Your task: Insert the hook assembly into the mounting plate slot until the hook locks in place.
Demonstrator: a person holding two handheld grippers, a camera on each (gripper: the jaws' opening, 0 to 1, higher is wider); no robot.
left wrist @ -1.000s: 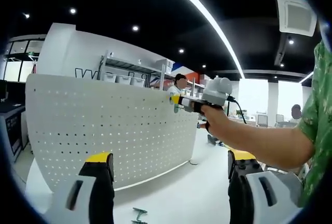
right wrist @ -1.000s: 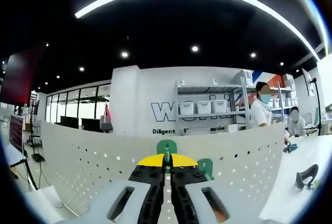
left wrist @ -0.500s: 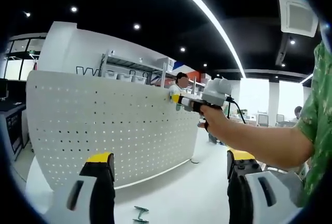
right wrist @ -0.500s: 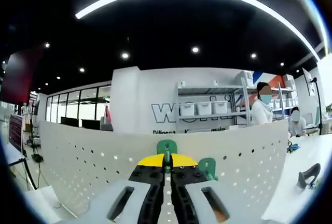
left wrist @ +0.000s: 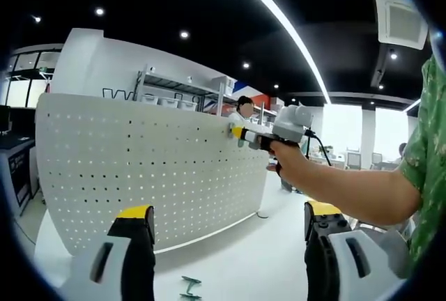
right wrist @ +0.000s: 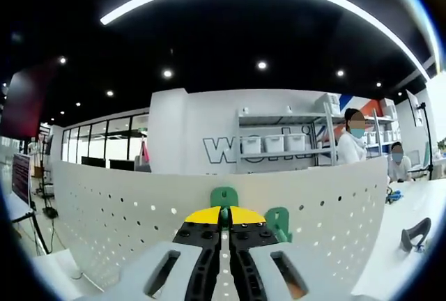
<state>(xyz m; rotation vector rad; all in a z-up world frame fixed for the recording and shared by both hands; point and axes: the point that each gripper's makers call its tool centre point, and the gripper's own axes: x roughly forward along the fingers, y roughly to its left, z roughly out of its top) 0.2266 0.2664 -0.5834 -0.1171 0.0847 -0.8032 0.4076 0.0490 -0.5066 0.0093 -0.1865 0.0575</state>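
Note:
A white perforated mounting plate point(left wrist: 139, 168) stands upright on a white table. My right gripper point(left wrist: 240, 134), held in a person's hand, is up at the plate's top edge on the right. In the right gripper view that gripper point(right wrist: 224, 214) is shut on a green hook point(right wrist: 224, 196), which is pressed against the plate point(right wrist: 118, 217) near its top edge. A second green hook point(right wrist: 277, 221) sits on the plate just to the right. My left gripper point(left wrist: 228, 212) hangs open in front of the plate with nothing in it. Another green hook point(left wrist: 188, 287) lies on the table.
A person's forearm point(left wrist: 348, 189) and green sleeve point(left wrist: 428, 148) cross the right side of the left gripper view. A dark curved object point(right wrist: 412, 235) lies on the table at the right. Behind the plate are shelves with bins point(right wrist: 279, 144) and people.
Almost nothing has changed. The right gripper and its hook have edged a little along the plate's top edge. The left gripper stays open and still.

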